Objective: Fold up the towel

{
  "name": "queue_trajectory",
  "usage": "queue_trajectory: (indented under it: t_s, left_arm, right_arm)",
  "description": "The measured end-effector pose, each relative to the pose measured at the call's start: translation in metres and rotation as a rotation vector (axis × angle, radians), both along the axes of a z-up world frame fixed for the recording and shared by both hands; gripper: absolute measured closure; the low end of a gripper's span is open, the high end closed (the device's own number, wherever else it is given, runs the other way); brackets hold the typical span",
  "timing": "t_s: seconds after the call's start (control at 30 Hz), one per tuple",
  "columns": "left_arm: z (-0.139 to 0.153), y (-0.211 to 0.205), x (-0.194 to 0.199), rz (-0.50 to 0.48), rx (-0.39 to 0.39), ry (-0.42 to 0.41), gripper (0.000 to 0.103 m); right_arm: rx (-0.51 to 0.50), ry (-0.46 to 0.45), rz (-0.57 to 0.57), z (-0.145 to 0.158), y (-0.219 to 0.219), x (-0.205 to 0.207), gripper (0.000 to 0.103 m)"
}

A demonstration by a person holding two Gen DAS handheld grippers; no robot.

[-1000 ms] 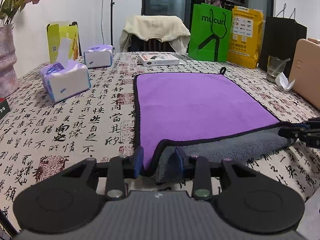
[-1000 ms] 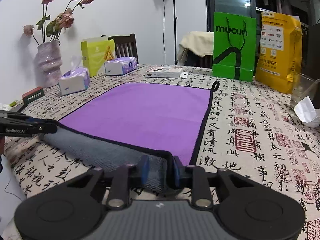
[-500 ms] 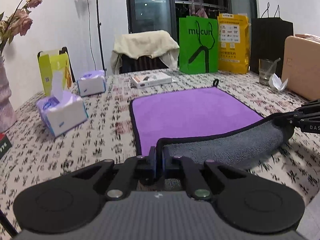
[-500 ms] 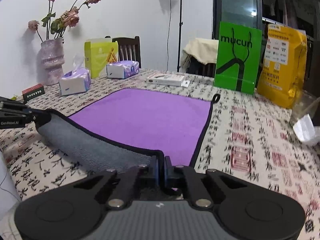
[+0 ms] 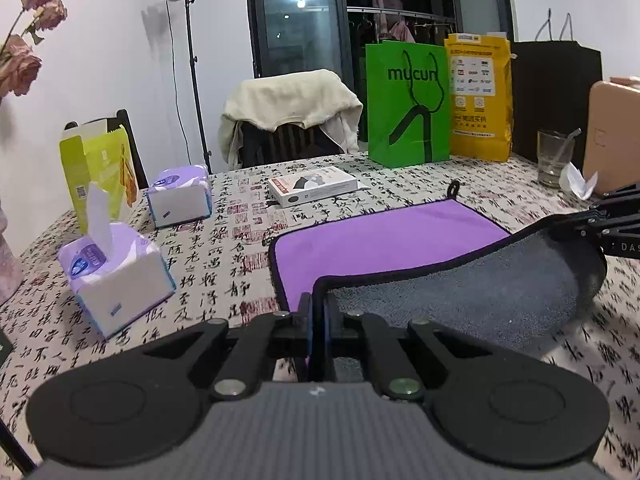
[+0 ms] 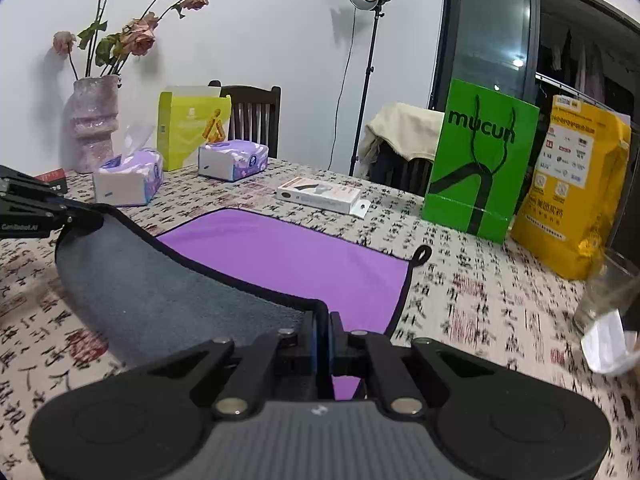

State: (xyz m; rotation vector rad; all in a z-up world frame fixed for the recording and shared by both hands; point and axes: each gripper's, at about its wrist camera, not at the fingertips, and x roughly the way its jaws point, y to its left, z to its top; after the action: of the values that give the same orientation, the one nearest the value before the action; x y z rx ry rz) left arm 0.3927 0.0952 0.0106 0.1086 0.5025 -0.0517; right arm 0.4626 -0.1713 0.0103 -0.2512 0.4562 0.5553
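A purple towel (image 5: 384, 236) with a grey underside and black trim lies on the patterned table; its far half is flat. My left gripper (image 5: 319, 312) is shut on the towel's near left corner, and my right gripper (image 6: 322, 330) is shut on the near right corner. The near edge hangs lifted between them, grey side (image 6: 168, 292) showing, curling over the purple side (image 6: 288, 256). The right gripper also shows at the right edge of the left wrist view (image 5: 600, 226). The left gripper shows at the left edge of the right wrist view (image 6: 44, 212).
Two tissue packs (image 5: 116, 272) (image 5: 180, 196), a yellow-green box (image 5: 100, 172) and a flat white box (image 5: 312, 186) stand left and behind the towel. Green (image 5: 408, 104) and yellow (image 5: 480, 96) bags stand at the back. A glass (image 5: 554, 158) stands right; a vase (image 6: 94, 124) far left.
Both grippers closed on the towel's near corners, then rose and moved forward. The near edge has lifted off the table and more grey underside shows.
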Motion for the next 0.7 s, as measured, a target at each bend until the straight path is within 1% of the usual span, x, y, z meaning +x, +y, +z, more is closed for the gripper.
queue_trajectory:
  t_s: [0.2, 0.33, 0.53, 0.7]
  left_arm:
    - [0.003, 0.007, 0.033, 0.001, -0.017, 0.019, 0.097]
    - [0.005, 0.014, 0.058, 0.004, -0.044, 0.04, 0.097]
    - [0.0, 0.023, 0.094, 0.02, -0.071, 0.079, 0.097]
    - [-0.002, 0.026, 0.121, 0.024, -0.071, 0.078, 0.097]
  right_arm:
    - [0.01, 0.028, -0.003, 0.004, 0.001, 0.037, 0.098]
    - [-0.001, 0.024, -0.003, 0.003, 0.005, 0.056, 0.098]
    - [-0.01, 0.037, -0.003, 0.003, 0.011, 0.085, 0.098]
    - [-0.013, 0.058, -0.006, 0.0, 0.014, 0.114, 0.098]
